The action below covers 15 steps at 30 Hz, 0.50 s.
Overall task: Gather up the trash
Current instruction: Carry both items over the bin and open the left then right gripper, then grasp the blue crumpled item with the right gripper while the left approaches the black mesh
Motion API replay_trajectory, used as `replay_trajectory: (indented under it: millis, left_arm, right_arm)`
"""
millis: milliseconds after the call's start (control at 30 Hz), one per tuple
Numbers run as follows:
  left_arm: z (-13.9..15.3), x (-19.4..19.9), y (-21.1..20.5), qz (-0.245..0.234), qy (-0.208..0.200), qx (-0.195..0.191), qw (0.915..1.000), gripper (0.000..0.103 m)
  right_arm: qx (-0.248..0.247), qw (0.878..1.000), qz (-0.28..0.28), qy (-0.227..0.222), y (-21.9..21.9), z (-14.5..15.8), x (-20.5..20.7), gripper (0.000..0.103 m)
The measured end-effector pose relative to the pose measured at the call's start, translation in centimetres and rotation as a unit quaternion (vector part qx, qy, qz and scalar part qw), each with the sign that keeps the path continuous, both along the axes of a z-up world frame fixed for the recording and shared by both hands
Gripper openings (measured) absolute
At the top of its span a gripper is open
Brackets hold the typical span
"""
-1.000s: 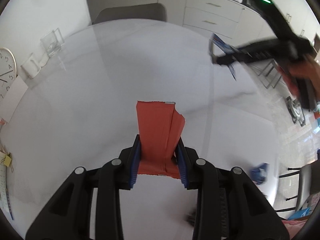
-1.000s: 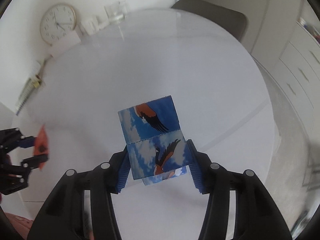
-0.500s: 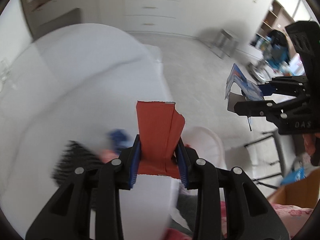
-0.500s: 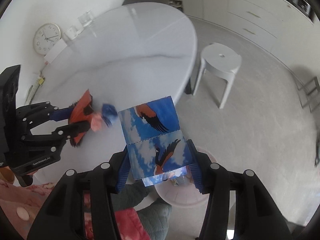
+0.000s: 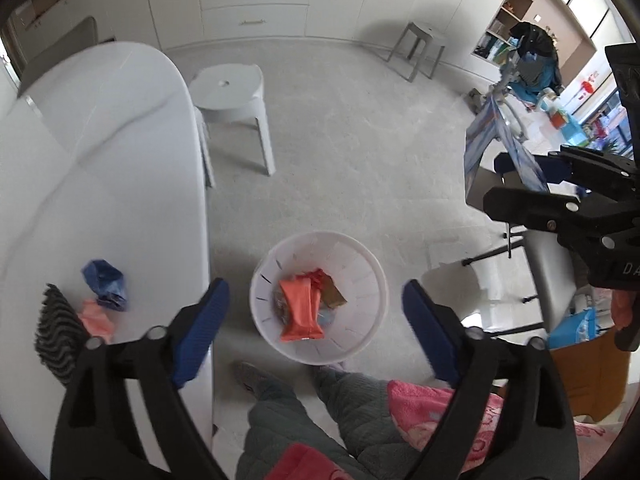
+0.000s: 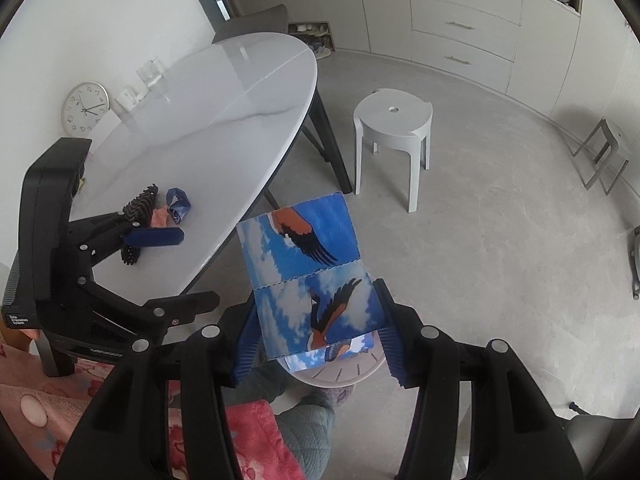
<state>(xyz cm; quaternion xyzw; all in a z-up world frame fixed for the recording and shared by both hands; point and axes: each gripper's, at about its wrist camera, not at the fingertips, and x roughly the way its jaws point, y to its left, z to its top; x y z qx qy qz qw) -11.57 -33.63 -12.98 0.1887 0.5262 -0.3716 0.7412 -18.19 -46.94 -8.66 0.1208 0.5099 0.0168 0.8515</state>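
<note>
My left gripper [image 5: 316, 316] is open and empty, right above a white trash basket [image 5: 368, 280] on the floor. An orange wrapper [image 5: 299, 312] lies in the basket with other scraps. My right gripper [image 6: 316, 340] is shut on a blue bird-print packet [image 6: 308, 276], held above the basket's rim [image 6: 344, 372]. The packet also shows in the left wrist view [image 5: 484, 144]. A crumpled blue wrapper [image 5: 106, 285], a pink scrap [image 5: 94, 316] and a black wavy piece [image 5: 54, 336] lie on the white table [image 5: 100, 168] near its edge.
A white stool [image 6: 394, 128] stands on the floor beside the table. A grey stool [image 5: 424, 46] is by the drawers. The person's legs [image 5: 304, 408] are below the basket. A cardboard box [image 5: 588, 372] stands at the right.
My left gripper swung from the table to over the basket and opened; the orange wrapper now lies in the basket. My right gripper followed, still holding the blue packet.
</note>
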Motion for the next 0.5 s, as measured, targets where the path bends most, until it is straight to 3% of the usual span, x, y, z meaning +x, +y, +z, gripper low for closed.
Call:
replay_trajectory:
  millis: [433,467,500]
  left_arm:
    - [1.2,1.9,4.5,0.083,-0.012,0.029,0.9961,0.09]
    - [1.2,2.1,5.1,0.089,-0.012,0.029,0.9955,0.09]
    - [1.2,2.4,5.7,0.097,-0.011,0.029,0.9948,0.09]
  right_arm:
    - [0.01,0.999,0.034,0.041,1.2,-4.1,-0.4,0.054]
    - [0.012,0.998,0.038,0.052,1.6,-4.8,-0.1,0.058]
    - [0.011,0.997,0.038,0.059,1.9,-5.3,0.1,0.072]
